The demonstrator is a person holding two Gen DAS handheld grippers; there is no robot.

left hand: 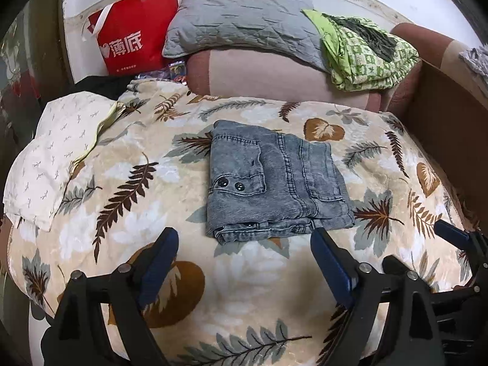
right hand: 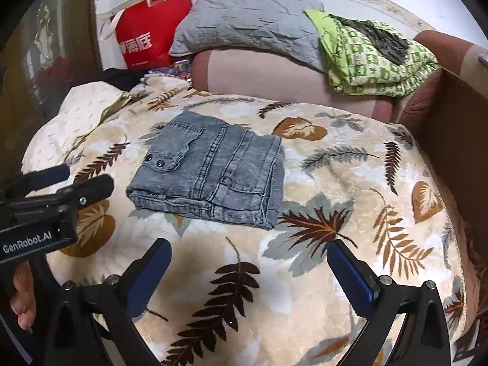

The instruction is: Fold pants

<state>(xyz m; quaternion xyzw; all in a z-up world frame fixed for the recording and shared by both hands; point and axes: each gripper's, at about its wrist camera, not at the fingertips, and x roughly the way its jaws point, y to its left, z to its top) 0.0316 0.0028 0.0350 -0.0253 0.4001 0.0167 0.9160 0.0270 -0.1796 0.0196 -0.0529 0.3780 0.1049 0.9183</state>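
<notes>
Grey denim pants (left hand: pixel 271 183) lie folded into a compact rectangle on a leaf-patterned blanket (left hand: pixel 152 183); they also show in the right wrist view (right hand: pixel 213 174). My left gripper (left hand: pixel 244 238) is open and empty, just short of the bundle's near edge. My right gripper (right hand: pixel 248 250) is open and empty, a little nearer than the pants and to their right. The left gripper's body (right hand: pixel 45 207) shows at the left of the right wrist view. The right gripper (left hand: pixel 427 244) shows at the lower right of the left wrist view.
A grey pillow (left hand: pixel 244 21), a green patterned cloth (left hand: pixel 366 52) and a pink bolster (left hand: pixel 274 76) lie at the back. A red bag (left hand: pixel 134 36) stands back left. A white pillow (left hand: pixel 55 152) is left. A brown cardboard wall (left hand: pixel 442 122) is right.
</notes>
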